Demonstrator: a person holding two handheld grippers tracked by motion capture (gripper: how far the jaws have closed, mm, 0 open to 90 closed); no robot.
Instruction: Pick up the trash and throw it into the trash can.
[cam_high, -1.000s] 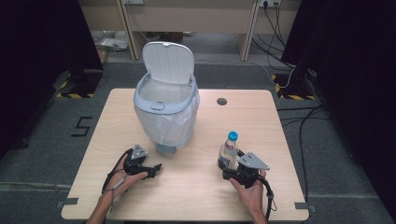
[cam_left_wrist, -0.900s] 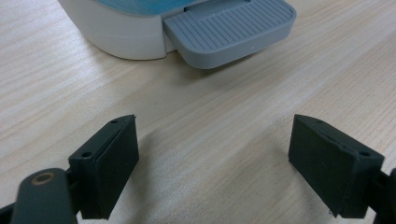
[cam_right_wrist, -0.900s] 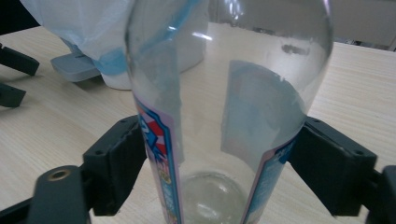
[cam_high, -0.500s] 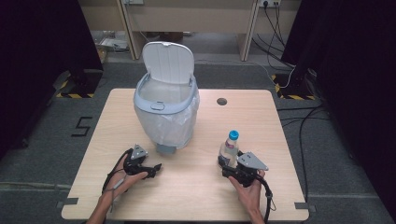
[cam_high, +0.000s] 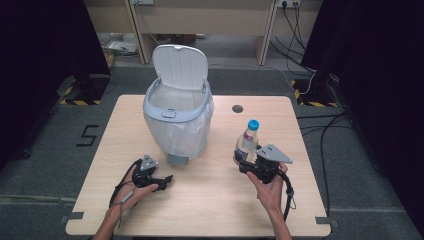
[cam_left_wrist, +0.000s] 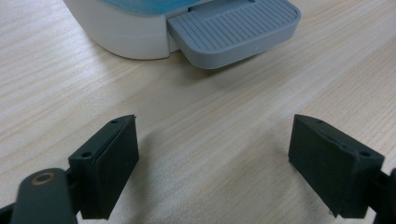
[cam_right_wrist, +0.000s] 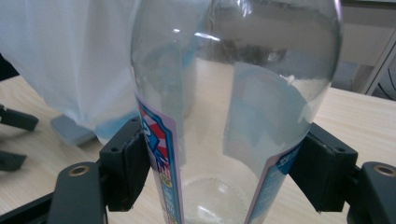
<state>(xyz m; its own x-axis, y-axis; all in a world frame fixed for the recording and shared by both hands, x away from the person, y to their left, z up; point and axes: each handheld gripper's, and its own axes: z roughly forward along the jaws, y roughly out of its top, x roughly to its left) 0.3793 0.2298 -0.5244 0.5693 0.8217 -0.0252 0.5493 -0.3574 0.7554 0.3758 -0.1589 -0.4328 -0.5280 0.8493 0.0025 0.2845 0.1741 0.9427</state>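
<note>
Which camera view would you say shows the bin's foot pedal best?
The left gripper view: the grey ribbed foot pedal is close and sharp. The high view gives it as a small grey tab under the bin; the right gripper view has a blurred corner beside the bottle.

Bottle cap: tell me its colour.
The bottle cap is light blue, shown best in the high view, on the clear bottle held by the right gripper.
</note>
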